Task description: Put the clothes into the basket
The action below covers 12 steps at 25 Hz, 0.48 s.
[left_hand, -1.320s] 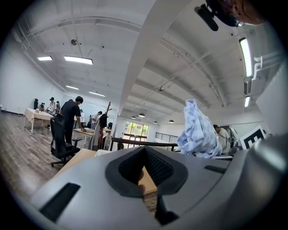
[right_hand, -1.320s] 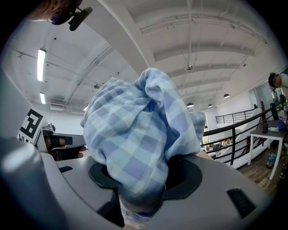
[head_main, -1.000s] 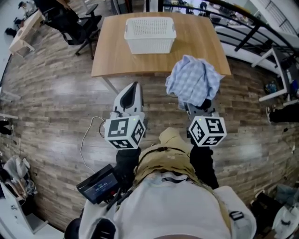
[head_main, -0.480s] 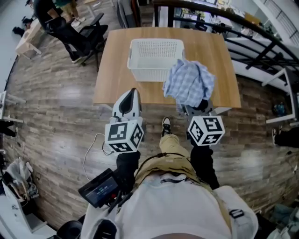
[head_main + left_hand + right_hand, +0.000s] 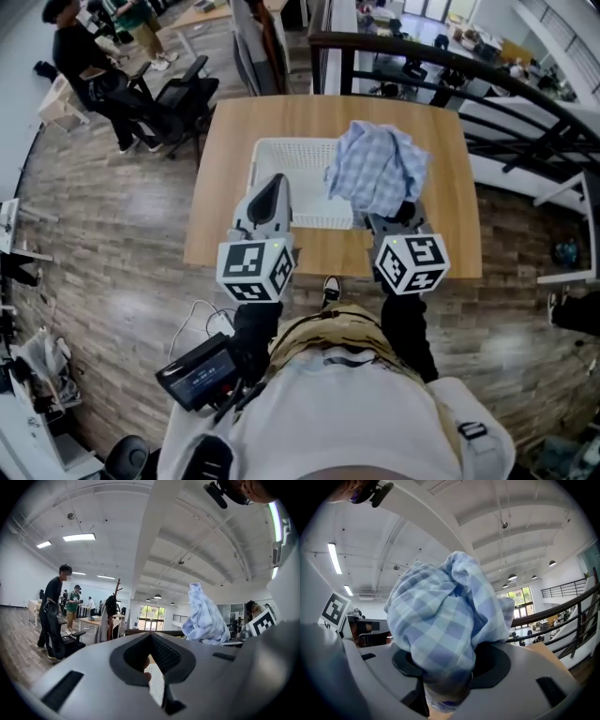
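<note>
Clamping a bunched blue checked shirt (image 5: pixel 440 616), the right claw (image 5: pixel 446 677) holds it raised by the right side of the white basket (image 5: pixel 281 159); from above, much of the cloth seems to lie past the rim, over bare table (image 5: pixel 450 197); let go here, it could drape over the wall or slide outside; the left claw (image 5: pixel 151 639), closed and empty, hovers at the basket's near wall and might nudge it.

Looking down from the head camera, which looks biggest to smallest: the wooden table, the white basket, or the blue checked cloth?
1. The wooden table, clearly largest.
2-3. The white basket and the blue checked cloth look about alike. The cloth is held nearer the camera, so I can't rank them.
</note>
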Tool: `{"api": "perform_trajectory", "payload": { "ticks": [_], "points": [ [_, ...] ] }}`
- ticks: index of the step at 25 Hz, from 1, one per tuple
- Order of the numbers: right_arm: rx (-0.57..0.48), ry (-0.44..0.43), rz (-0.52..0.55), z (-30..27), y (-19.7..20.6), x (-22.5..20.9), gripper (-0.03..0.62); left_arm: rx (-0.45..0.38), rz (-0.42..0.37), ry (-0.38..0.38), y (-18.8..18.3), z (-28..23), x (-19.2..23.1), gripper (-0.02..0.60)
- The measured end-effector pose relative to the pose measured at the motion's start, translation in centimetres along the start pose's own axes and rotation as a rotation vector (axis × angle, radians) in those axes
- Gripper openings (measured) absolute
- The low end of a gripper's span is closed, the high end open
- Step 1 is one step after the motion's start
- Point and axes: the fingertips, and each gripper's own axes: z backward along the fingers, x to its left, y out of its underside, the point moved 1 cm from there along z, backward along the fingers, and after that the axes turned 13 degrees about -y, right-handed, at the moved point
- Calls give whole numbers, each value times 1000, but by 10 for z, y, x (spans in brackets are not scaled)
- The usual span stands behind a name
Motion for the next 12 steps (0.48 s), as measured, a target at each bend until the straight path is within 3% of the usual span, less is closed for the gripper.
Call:
{"api": "perform_trajectory", "payload": {
  "ticks": [12],
  "points": [
    [48, -21, -33, -37, 2, -44, 236, 53, -45, 62, -2, -82, -30, 0]
  ]
}}
